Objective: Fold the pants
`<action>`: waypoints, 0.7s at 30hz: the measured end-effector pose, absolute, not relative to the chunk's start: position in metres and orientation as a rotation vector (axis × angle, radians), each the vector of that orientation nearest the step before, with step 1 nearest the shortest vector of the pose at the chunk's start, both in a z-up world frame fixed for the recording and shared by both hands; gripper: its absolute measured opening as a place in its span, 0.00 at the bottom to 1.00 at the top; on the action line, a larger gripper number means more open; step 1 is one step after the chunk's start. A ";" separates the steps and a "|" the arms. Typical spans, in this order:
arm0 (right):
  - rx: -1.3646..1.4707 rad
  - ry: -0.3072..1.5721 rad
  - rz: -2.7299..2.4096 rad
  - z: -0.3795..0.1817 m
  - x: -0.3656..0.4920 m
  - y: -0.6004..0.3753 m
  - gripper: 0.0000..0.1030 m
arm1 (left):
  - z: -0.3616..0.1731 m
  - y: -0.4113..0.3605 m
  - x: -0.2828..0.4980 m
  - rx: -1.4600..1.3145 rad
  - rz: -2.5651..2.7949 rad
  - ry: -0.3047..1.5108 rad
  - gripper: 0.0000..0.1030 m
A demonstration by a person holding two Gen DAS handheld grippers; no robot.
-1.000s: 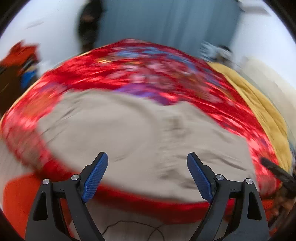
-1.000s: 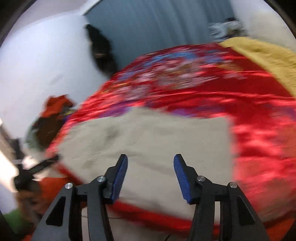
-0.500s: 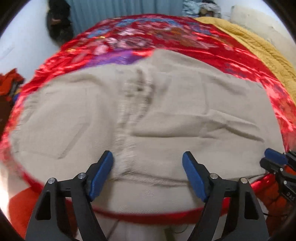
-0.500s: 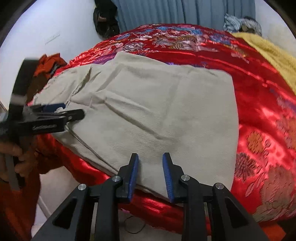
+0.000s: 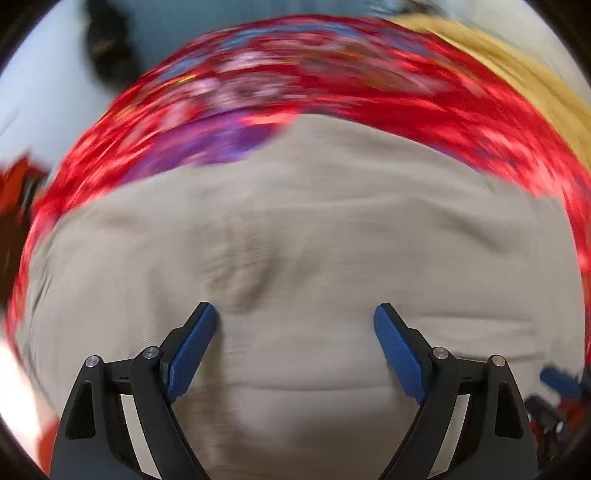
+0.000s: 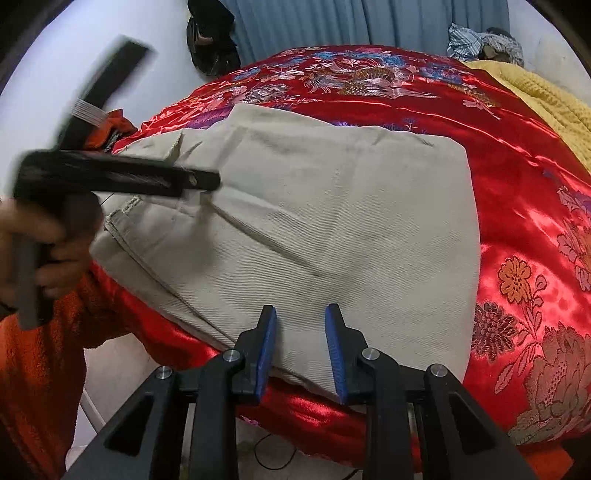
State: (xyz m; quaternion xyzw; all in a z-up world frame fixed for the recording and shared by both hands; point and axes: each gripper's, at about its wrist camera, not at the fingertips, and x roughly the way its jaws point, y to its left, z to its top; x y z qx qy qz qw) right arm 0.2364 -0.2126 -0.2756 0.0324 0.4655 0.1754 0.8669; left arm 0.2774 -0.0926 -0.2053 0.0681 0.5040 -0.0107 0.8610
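On the bed's red satin cover [image 6: 517, 206] the pants [image 6: 332, 221] lie already folded into a compact slab, so at most a final fold remains: my left hand-held gripper [image 5: 295, 343] is opening, empty above the waistband near nine o'clock, and my right hand-held gripper [image 6: 300, 347] stands narrowly parted, empty over the six o'clock edge.

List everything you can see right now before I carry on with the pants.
pants: one, beige, lying flat on the red cover near its front edge
bed cover: one, shiny red with embroidered flowers, spread over the bed
blanket: one, mustard yellow, far right side of the bed
curtain: one, grey-blue, behind the bed
bundled clothing: one, pale striped, at the far end of the bed
dark item: one, black, hanging on the wall left of the curtain
left gripper: black with blue pads, jaws opening over the waistband area
right gripper: black with blue pads, jaws narrow, at the near edge of the pants
sleeve: orange, left
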 end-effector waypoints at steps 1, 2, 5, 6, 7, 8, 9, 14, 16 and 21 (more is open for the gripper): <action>0.067 0.973 0.367 -0.276 0.236 -0.213 0.27 | -0.201 -0.078 0.276 0.110 0.004 1.049 0.85; 0.068 0.971 0.366 -0.276 0.236 -0.213 0.27 | -0.196 -0.064 0.277 0.076 0.009 1.035 0.85; 0.067 0.972 0.368 -0.278 0.237 -0.213 0.27 | -0.180 -0.038 0.285 0.029 -0.058 1.004 0.87; 0.066 0.974 0.367 -0.278 0.237 -0.212 0.27 | -0.173 -0.032 0.293 0.066 -0.026 0.975 0.88; 0.064 0.974 0.367 -0.278 0.237 -0.212 0.27 | -0.170 -0.032 0.299 0.078 -0.020 0.949 0.89; 0.062 0.973 0.365 -0.279 0.237 -0.212 0.27 | -0.165 -0.025 0.305 0.073 -0.026 0.900 0.89; 0.060 0.972 0.363 -0.279 0.237 -0.211 0.27 | -0.161 -0.015 0.314 0.045 -0.029 0.838 0.95; 0.043 0.963 0.350 -0.279 0.235 -0.208 0.27 | -0.222 0.008 0.367 0.053 0.084 0.925 1.00; 0.038 0.963 0.351 -0.279 0.235 -0.206 0.27 | -0.238 0.014 0.371 0.019 0.061 0.954 1.00; 0.007 0.956 0.329 -0.281 0.233 -0.200 0.27 | -0.234 0.014 0.367 0.036 0.072 0.931 1.00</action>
